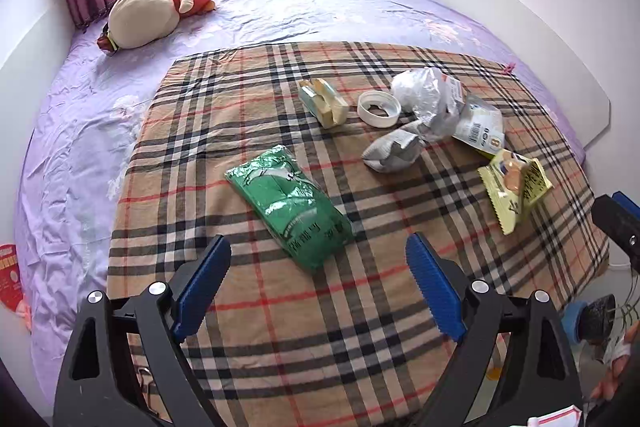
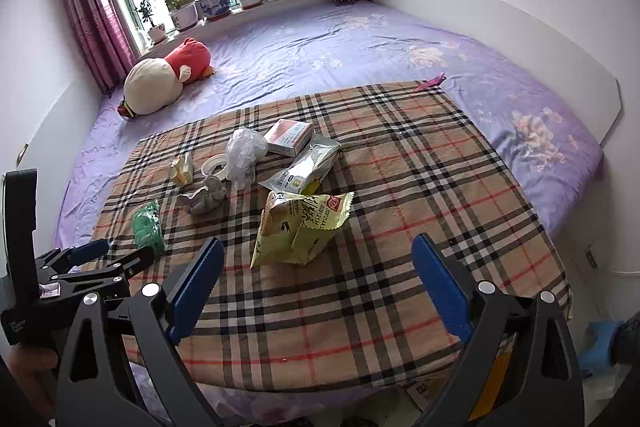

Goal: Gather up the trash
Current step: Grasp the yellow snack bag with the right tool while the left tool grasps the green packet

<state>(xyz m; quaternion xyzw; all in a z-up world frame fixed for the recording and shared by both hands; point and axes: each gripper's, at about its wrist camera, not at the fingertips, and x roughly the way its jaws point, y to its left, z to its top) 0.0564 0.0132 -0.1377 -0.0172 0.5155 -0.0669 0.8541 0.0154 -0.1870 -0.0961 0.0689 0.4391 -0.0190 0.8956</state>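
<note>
Trash lies on a plaid cloth (image 1: 280, 327) spread over the bed. My left gripper (image 1: 318, 240) is open, and the near end of a green packet (image 1: 290, 211) shows between its blue pads, untouched. My right gripper (image 2: 318, 241) is open just short of a yellow snack bag (image 2: 298, 227), holding nothing. Farther back lie a grey crumpled wrapper (image 2: 204, 201), a white lid ring (image 2: 214, 167), a clear plastic bag (image 2: 244, 153), a silver pouch (image 2: 304, 167), a red-and-white box (image 2: 288, 137) and a small yellow box (image 1: 323, 102). The left gripper (image 2: 120, 255) shows at the right wrist view's left edge.
The purple bed sheet (image 2: 360, 43) surrounds the cloth. A plush toy (image 1: 156, 9) lies at the far left by the window. Potted plants (image 2: 212, 3) line the sill. White walls close in the right and left sides. A blue stool (image 2: 600, 343) stands past the bed's near right corner.
</note>
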